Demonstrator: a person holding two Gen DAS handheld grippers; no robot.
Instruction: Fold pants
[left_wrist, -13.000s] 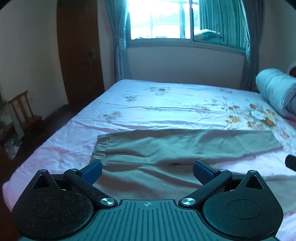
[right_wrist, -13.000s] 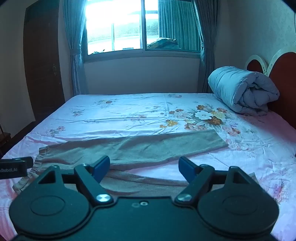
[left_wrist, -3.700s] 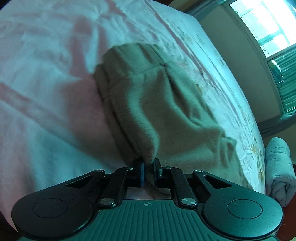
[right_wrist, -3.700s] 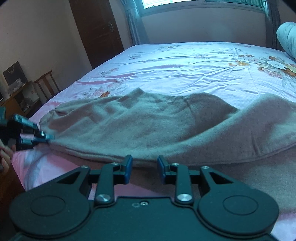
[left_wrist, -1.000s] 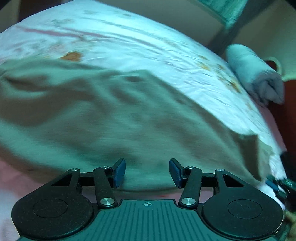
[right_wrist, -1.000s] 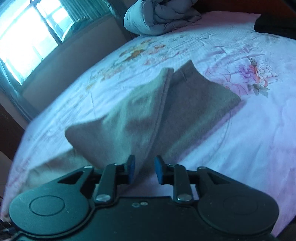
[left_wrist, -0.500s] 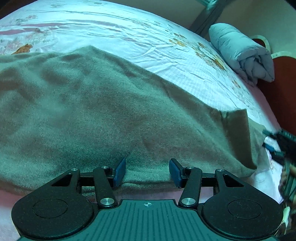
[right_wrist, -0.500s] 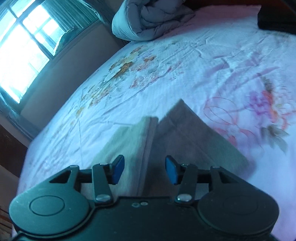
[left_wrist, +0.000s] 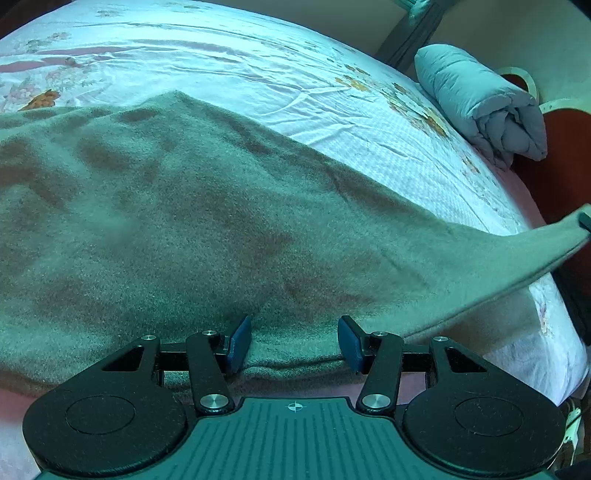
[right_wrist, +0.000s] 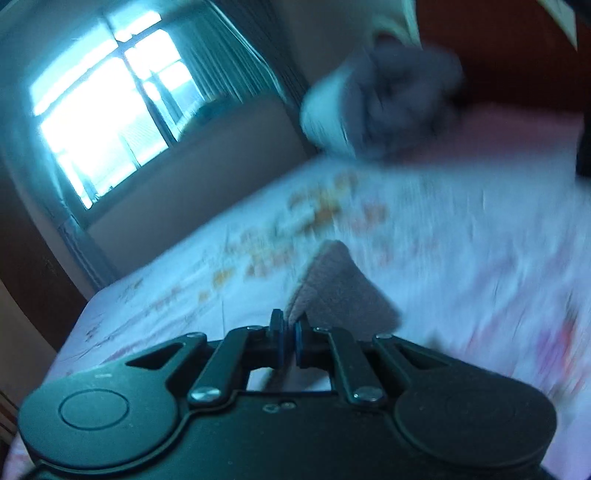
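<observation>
Left wrist view, jaws: the left gripper (left_wrist: 294, 341) stands part open, its blue pads (left_wrist: 239, 341) clear of the cloth; the near folded edge of the pants (left_wrist: 192, 221) lies between and just under them, not pinched.
Right wrist view, jaws: the right gripper (right_wrist: 289, 343) has just been closing and is now clamped on the hem end of the pants (right_wrist: 340, 295), which sticks up between the pads as a small peak.
Change, right: half a second ago its jaws stood wide over the flat hem on the sheet; now the hem is lifted off the bed sheet (right_wrist: 480, 258) and the view is blurred and tilted up toward the window (right_wrist: 110, 122).
Change, left: the view is nearly the same as half a second ago, but the far leg end, then lying on the bed, is now drawn up and taut toward the right edge (left_wrist: 569, 236).
Pose: the left gripper points steeply down at the near edge; the right one points shallowly down, rolled to one side.
Pants: spread along the floral bed sheet (left_wrist: 332, 110), olive-brown, legs doubled.
Beyond: a rolled grey duvet (left_wrist: 484, 107) sits by the headboard (left_wrist: 569, 158).
</observation>
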